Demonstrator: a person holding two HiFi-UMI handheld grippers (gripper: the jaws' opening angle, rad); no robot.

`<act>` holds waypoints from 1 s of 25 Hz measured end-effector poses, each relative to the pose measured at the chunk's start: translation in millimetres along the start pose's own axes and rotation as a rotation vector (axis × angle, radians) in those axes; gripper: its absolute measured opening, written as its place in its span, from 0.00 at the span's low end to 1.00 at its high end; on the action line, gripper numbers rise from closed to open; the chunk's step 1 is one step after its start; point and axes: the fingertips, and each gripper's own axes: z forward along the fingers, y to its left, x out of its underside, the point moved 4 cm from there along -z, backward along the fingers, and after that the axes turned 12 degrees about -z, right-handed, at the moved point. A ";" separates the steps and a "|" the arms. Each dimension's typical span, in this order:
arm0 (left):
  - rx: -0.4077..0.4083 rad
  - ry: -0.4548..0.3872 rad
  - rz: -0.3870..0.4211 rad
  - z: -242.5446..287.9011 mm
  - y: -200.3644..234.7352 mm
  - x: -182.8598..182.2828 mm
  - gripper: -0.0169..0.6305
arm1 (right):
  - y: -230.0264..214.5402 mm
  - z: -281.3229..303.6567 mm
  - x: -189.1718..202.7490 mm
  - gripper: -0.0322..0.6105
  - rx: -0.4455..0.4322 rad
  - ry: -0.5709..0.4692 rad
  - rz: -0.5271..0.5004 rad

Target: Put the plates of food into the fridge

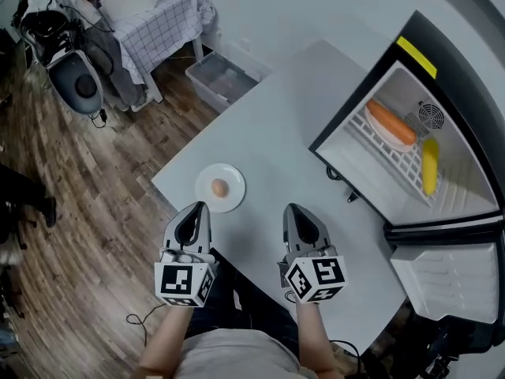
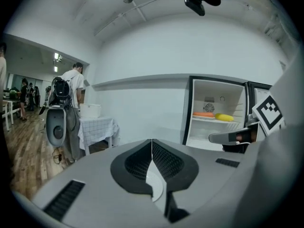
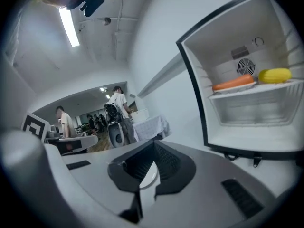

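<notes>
The small black-framed fridge with a white interior (image 1: pixel 465 192) stands open at the right end of the pale grey tabletop (image 1: pixel 276 125). Its wire shelf already carries a long orange food on a white plate (image 1: pixel 390 123) and a yellow piece (image 1: pixel 430 166) beside it. One small round white plate (image 1: pixel 233 198) with a brown egg (image 1: pixel 220 188) sits near the tabletop's near edge, well apart from the fridge, so I'd say this last plate is yet to be picked up.

The left gripper (image 1: pixel 197 212) hangs just this side of that plate, and the right gripper (image 1: pixel 296 212) is level with it further right. Both point away from the person at a shallow downward tilt. Both pairs of jaws are pressed together and hold nothing. Next, the left jaws would need to spread and take the plate's rim, keeping it flat so the egg doesn't roll.
</notes>
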 end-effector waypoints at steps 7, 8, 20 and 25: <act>-0.079 0.167 -0.061 20.1 64.2 41.4 0.04 | 21.1 50.5 41.5 0.07 -0.121 0.118 0.079; -0.081 0.199 -0.096 25.2 72.6 49.2 0.04 | 22.7 58.1 47.5 0.07 -0.138 0.133 0.097; -0.128 0.504 -0.430 65.7 128.6 114.6 0.06 | 29.3 125.1 109.2 0.07 -0.227 0.357 0.245; -0.110 0.587 -0.485 78.7 134.3 128.0 0.17 | 31.1 139.9 125.0 0.18 -0.254 0.430 0.284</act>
